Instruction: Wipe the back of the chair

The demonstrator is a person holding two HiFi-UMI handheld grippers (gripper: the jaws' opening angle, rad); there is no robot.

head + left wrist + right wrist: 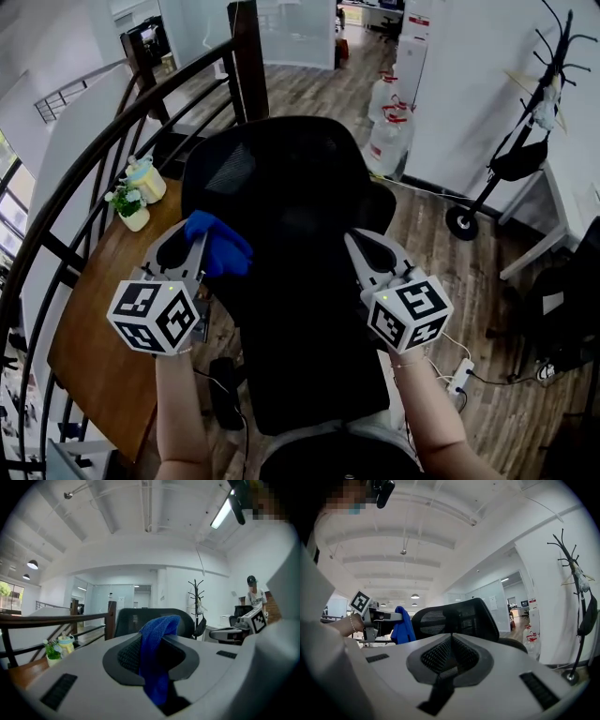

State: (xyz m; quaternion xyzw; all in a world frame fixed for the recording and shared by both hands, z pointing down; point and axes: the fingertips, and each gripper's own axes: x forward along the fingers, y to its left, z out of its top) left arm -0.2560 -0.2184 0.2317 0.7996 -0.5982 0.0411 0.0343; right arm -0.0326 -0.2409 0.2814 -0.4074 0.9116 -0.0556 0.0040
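Jaws on the left gripper (153,645) are clamping a blue cloth (157,658), which is bunching up over their tips and hanging down between them. The right gripper (450,657) is holding its jaws pressed together with nothing between them.

From the head view, both grippers are hovering in front of the black mesh chair (286,187). The left one is sitting at the left edge of the chair's back and the right one at the right edge. The cloth is overlapping that left edge, though whether it is touching the mesh cannot be told. The right gripper's jaws are pointing in toward the backrest from just beside it.

A wooden worktop (94,337) is running along the left of the chair, carrying a small potted plant (129,204) and a pale lidded jar (146,178) close together. A dark railing (66,187) is curving round the worktop's outer side, and a black coat stand (525,122) is standing well apart on the right.
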